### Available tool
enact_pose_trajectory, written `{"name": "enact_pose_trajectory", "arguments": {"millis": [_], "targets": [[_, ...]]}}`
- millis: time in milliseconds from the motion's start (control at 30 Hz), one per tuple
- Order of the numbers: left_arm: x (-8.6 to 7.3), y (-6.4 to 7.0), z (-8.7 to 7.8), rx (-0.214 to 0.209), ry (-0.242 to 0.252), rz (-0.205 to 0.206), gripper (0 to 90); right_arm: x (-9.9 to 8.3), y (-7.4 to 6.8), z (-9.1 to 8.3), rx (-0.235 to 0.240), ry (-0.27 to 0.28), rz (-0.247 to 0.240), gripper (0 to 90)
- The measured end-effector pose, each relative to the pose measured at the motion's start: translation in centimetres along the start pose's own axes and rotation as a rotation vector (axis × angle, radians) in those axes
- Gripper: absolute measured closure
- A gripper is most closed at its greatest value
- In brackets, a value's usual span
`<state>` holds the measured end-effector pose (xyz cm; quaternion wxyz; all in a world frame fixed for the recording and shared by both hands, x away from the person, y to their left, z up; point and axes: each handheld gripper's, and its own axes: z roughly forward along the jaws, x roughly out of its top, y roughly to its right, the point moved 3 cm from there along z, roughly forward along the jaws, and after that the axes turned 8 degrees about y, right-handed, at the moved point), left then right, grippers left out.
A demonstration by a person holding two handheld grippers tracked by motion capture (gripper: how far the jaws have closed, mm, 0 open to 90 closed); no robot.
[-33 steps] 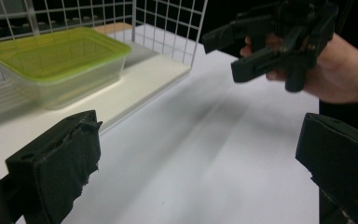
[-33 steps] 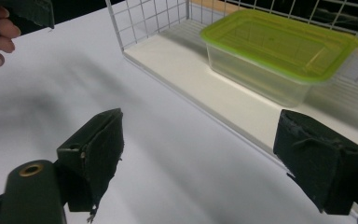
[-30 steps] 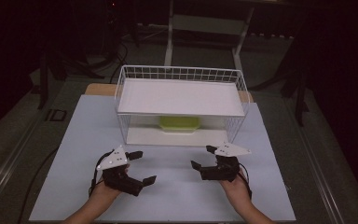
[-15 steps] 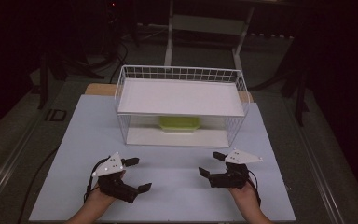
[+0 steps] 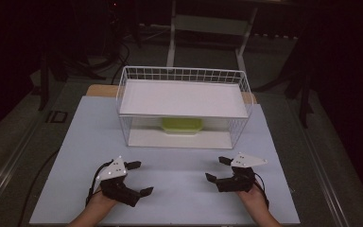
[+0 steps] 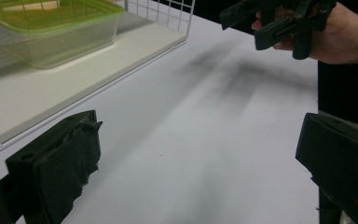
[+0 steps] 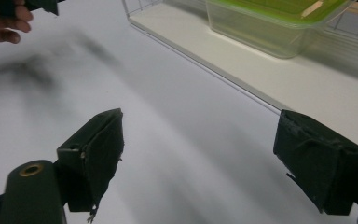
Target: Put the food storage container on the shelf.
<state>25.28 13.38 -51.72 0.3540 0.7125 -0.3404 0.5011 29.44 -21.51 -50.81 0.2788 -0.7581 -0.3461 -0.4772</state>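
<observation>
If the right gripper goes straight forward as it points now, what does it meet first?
Probably the bare white table first, then the other hand; the right gripper aims left of the white wire rack; depth is unclear.

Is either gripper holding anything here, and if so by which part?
Nothing is held. The left gripper and right gripper both have open, empty jaws over the table, apart from the green-lidded container in the wire rack.

A wire rack stands at the far middle of the surface, with a shelf across its top. A container sits under that shelf on the rack's bottom board. Nearer, well apart from the rack, the left gripper and right gripper rest on either side.
</observation>
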Motion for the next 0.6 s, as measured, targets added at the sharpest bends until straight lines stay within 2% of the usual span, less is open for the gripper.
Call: {"name": "enact_pose_trajectory", "arguments": {"millis": [67, 233, 600], "targets": [[0.07, 0.04, 0.21, 0.0, -0.001, 0.012, 0.5, -0.13, 0.08, 0.01, 0.003, -0.003, 0.004, 16.0], [-0.27, 0.03, 0.6, -0.021, -0.009, -0.008, 0.5, -0.58, 0.14, 0.29, 0.022, -0.025, 0.03, 16.2], [-0.53, -0.2, 0.71, -0.018, -0.013, -0.016, 0.5, -0.51, 0.21, 0.26, 0.022, -0.012, 0.026, 17.9]]}}
